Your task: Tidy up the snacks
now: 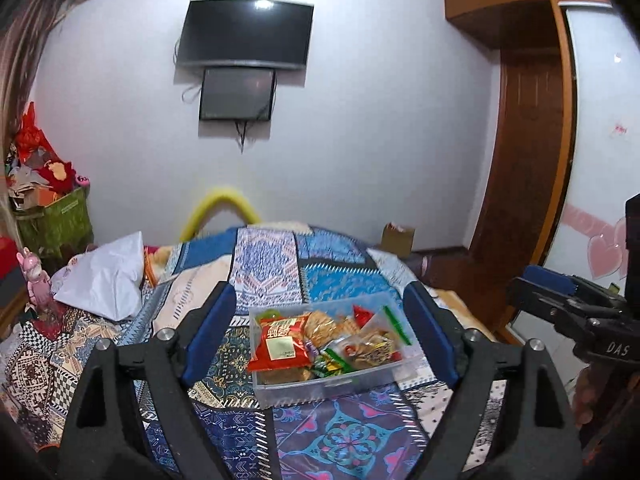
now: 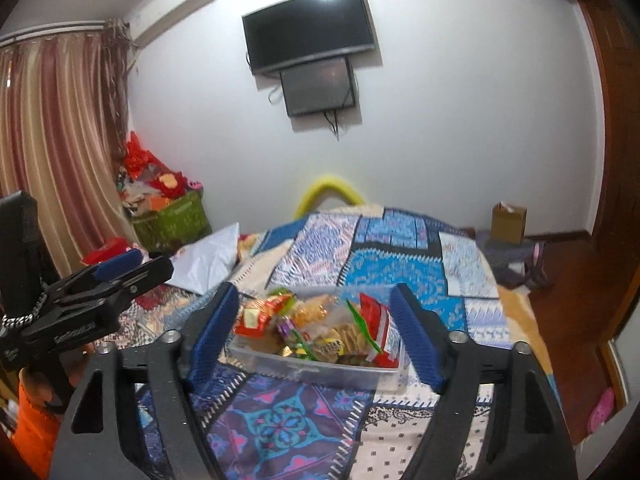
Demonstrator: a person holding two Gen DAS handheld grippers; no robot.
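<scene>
A clear plastic box (image 1: 320,388) (image 2: 320,372) stands on the patterned bedspread (image 1: 340,440), filled with snack packets. Among them are a red bag (image 1: 280,340) (image 2: 256,316), a zip bag with a green strip (image 1: 384,328) and golden crackers (image 1: 320,324). My left gripper (image 1: 320,292) hovers above and short of the box, open, its blue pads (image 1: 208,332) wide apart with nothing between them. My right gripper (image 2: 315,291) is likewise open and empty, framing the box from the other side. Each gripper shows at the edge of the other's view (image 1: 536,284) (image 2: 148,270).
A white bag or pillow (image 1: 104,276) lies at the bed's far left. A green basket (image 1: 56,220) of clutter stands by the curtain. Two screens (image 1: 244,34) hang on the far wall, with a cardboard box (image 1: 398,238) and a wooden wardrobe (image 1: 520,140) to the right.
</scene>
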